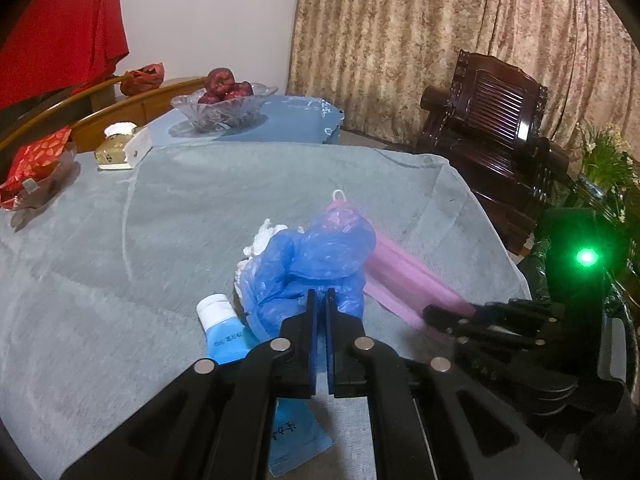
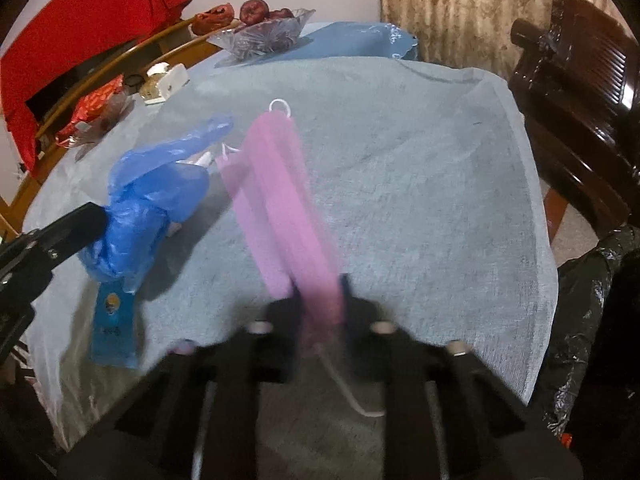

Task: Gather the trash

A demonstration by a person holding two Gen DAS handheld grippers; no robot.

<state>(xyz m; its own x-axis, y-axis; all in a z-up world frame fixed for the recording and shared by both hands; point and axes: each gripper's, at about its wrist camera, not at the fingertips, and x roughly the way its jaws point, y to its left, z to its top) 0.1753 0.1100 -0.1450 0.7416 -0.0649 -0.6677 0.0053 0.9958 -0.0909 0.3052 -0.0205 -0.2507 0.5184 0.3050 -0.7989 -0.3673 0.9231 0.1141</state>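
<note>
One blue bag (image 1: 308,264), one pink mask (image 2: 280,200) (blurred)

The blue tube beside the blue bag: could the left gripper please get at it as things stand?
Probably not yet: the left gripper is shut on the blue bag, so its jaws are taken. The tube itself lies uncovered on the cloth just beside it.

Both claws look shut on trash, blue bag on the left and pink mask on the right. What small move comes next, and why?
Probably lift the right claw and carry the pink face mask right toward the black trash bag: the mask is already pinched, and the bag sits off the table edge.
</note>
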